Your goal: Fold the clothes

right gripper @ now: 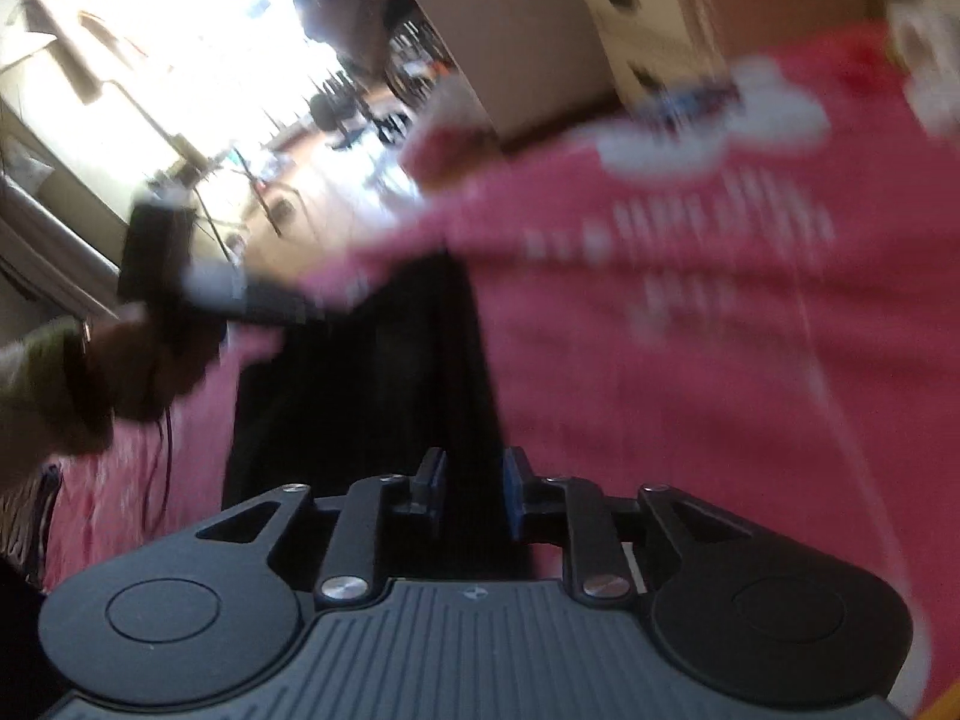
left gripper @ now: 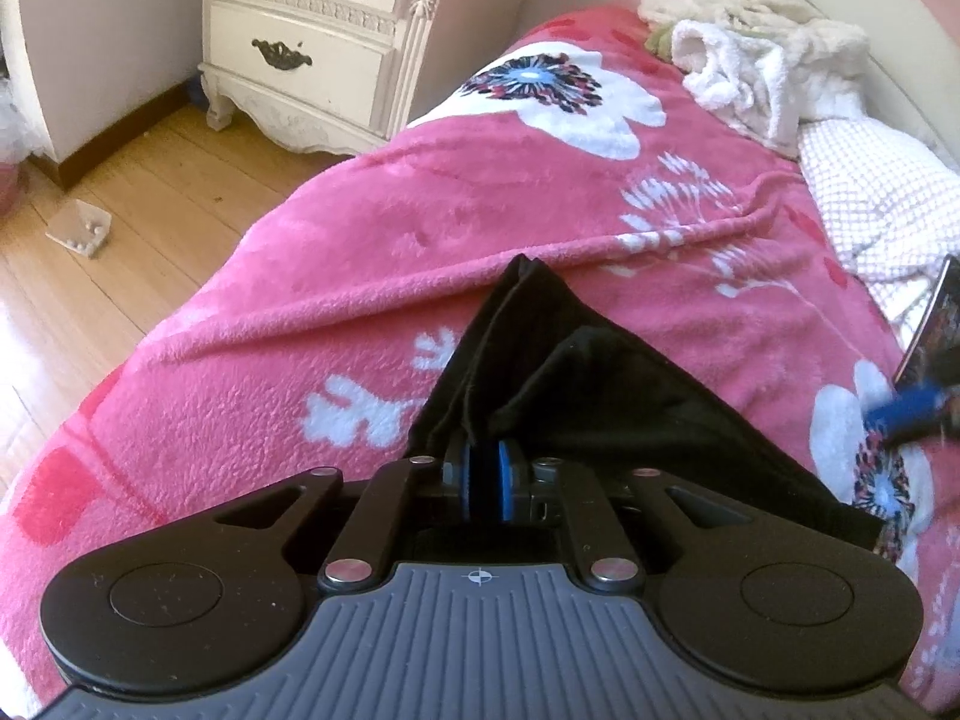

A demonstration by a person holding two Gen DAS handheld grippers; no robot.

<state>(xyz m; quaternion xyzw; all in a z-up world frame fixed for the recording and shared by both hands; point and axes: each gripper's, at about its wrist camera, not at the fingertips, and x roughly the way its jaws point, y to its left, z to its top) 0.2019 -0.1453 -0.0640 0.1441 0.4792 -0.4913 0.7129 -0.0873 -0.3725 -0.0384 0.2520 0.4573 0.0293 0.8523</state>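
Pinching the black garment [left gripper: 576, 396] right at the bottom centre of the left wrist view: left gripper [left gripper: 485, 471] with blue pads squeezed together, dark cloth bunched between them and no gap showing. From there the fabric fans up and out into a peaked, tent-like shape, tip near the middle of the frame, one flap trailing down to the lower right. Spread under it all, a fuzzy pink blanket [left gripper: 336, 276] with white flowers, filling most of the picture. At the right edge, a blurry bit of blue, likely the other tool, hard to say more. Further up on the right, a white checked cloth [left gripper: 870, 192], then a heap of white towels [left gripper: 762, 66] in the upper right corner. Upper left: wooden floor [left gripper: 138, 192], a small clear box [left gripper: 81, 228] lying on it, and a cream nightstand [left gripper: 312, 42] with dark handles.

Over in the right wrist view, everything smeared with motion blur. Right gripper [right gripper: 474, 492] at bottom centre, fingers parted with a clear gap, nothing clamped, black cloth lying just ahead and beneath. Left of frame, the person's hand [right gripper: 126, 372] wrapped round the other tool's handle. Same pink blanket across the right half, bright room way up top left.
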